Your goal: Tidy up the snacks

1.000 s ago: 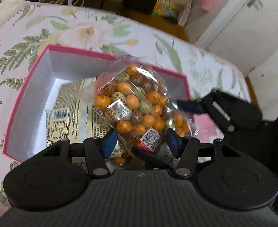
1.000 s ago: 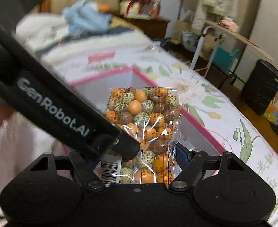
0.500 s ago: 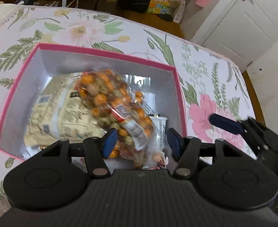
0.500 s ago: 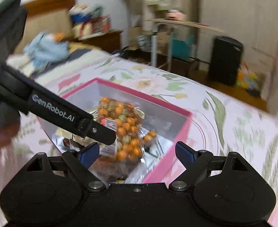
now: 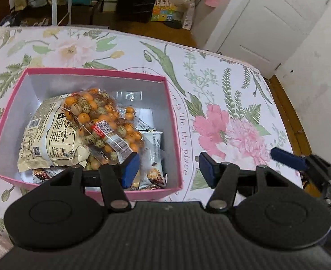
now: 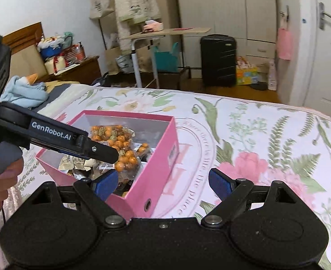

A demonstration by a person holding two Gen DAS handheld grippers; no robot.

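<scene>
A pink box (image 5: 173, 121) (image 6: 163, 157) sits on the floral bed cover. Inside lie a clear bag of orange and speckled candy balls (image 5: 102, 121) (image 6: 118, 144), a cream snack packet (image 5: 52, 144) and several small wrapped snacks (image 5: 153, 153). My left gripper (image 5: 168, 168) is open and empty above the box's near right corner; it also shows in the right wrist view (image 6: 97, 150). My right gripper (image 6: 163, 183) is open and empty, near the box's right side; one of its blue fingertips (image 5: 287, 158) shows in the left wrist view.
The floral cover (image 5: 221, 103) spreads right of the box to the bed edge. A black suitcase (image 6: 218, 59), a small table (image 6: 165, 33), a white door (image 5: 266, 15) and a blue cloth (image 6: 23, 92) lie beyond.
The candy bag was held above the box by both grippers a second ago; both let go and it now lies in the box. Both grippers have pulled back and up.
</scene>
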